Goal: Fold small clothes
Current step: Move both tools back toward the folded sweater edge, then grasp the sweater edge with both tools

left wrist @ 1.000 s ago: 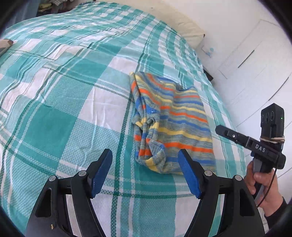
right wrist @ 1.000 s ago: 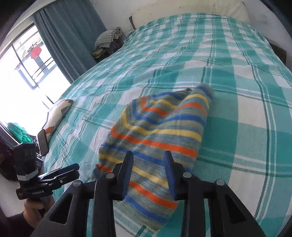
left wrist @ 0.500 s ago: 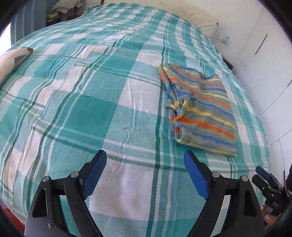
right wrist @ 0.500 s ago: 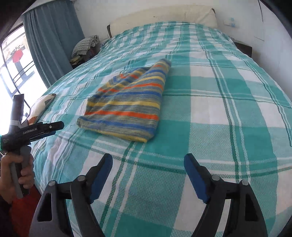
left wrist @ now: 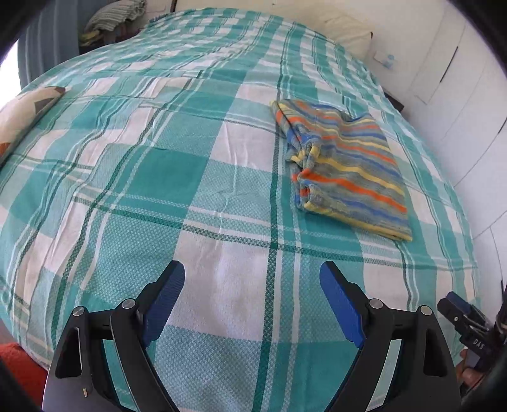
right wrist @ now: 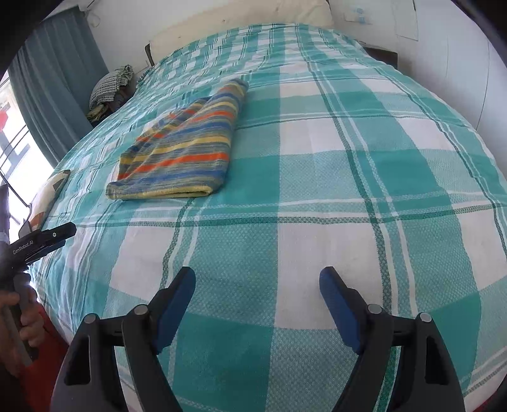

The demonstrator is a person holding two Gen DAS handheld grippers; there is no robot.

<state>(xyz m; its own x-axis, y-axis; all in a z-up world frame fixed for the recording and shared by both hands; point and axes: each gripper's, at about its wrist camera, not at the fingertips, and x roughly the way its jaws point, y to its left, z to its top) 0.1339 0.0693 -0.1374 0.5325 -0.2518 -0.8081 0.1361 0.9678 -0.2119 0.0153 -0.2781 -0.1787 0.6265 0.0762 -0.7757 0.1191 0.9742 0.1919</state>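
Note:
A small striped garment [left wrist: 345,168], in blue, orange, yellow and grey, lies folded flat on the bed; it also shows in the right wrist view [right wrist: 183,152]. My left gripper [left wrist: 252,288] is open and empty, held above the bed's near edge, well short of the garment. My right gripper [right wrist: 256,291] is open and empty, also back from the garment, which lies far to its upper left. The left gripper shows at the left edge of the right wrist view [right wrist: 47,237], and the right gripper at the lower right of the left wrist view [left wrist: 465,323].
The bed has a teal and white checked cover [left wrist: 158,164]. A patterned cushion [left wrist: 22,117] lies at its left edge. A pile of clothes [right wrist: 111,85] sits beside the curtain [right wrist: 54,85]. White wall and cupboard doors [left wrist: 459,79] stand to the right. A pillow [right wrist: 253,19] lies at the head.
Both grippers have drawn back from the garment toward the bed's near edge. The right gripper, nearly shut over the garment a second ago, has opened wide. The garment stays folded on the bed.

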